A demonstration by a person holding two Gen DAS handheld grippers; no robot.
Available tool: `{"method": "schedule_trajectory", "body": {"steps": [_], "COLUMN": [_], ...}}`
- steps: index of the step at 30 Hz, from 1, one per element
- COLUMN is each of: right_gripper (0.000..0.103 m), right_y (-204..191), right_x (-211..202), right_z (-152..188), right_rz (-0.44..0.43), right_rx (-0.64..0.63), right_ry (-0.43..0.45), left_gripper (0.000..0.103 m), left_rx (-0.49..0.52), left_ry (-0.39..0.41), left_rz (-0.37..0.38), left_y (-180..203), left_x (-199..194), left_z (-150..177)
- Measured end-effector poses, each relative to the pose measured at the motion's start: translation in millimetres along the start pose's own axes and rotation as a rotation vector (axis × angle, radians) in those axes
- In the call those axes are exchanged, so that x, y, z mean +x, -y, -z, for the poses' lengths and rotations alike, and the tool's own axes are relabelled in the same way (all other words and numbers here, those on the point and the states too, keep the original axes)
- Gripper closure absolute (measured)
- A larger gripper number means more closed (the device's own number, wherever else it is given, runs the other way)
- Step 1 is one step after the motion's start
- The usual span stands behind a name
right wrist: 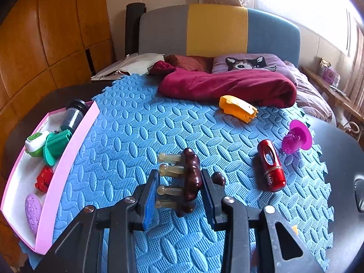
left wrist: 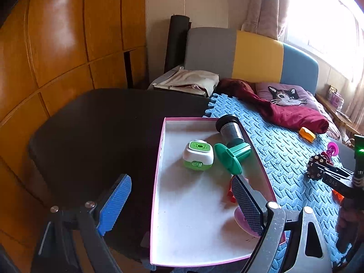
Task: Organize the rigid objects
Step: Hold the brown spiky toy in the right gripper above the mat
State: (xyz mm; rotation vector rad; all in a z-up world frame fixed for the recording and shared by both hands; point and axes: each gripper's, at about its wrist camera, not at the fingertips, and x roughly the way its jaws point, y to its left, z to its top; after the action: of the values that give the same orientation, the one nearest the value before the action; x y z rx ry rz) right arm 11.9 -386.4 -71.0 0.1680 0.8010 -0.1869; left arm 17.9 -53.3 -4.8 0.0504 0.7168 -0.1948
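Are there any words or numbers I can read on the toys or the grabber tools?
"DAS" – white letters on the black body of the right tool, seen from the left wrist camera.
Red tube: a round white emblem near its base, too small to read.
Green and white gadget: dark marks on its green top panel, too blurred to read.
Pink tray: no writing visible.

Maroon garment (right wrist: 227,86) and cat-print pillow (right wrist: 248,63) on bed, before tricolour headboard (right wrist: 217,28).
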Motion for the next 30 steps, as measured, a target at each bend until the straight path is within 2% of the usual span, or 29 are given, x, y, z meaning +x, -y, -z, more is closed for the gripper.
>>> {"method": "schedule_trajectory", "body": {"steps": [4, 18, 30], "right_gripper": [0.068, 0.068, 0.068], "right_y": [-2, -16, -24], "right_x": [-1, -10, -12], "right_z": [-1, 12, 14], "right_rz": [0.017, -0.053, -0.082], "right_rx": [0.027, 0.124, 0.167], "right_ry": [-0.006, -0.014, -0.032], "left_gripper": [0.013, 0.012, 0.012], "left_rx": [-0.003, -0.059, -0.07], "left_ry": [-0.006, -0.001, -0.012], "left_rz": [-0.005, -0.036, -0.04], "left_y": [-5, -38, -49], "left_x": [3, -2, 0], "left_z": [2, 8, 13]}}
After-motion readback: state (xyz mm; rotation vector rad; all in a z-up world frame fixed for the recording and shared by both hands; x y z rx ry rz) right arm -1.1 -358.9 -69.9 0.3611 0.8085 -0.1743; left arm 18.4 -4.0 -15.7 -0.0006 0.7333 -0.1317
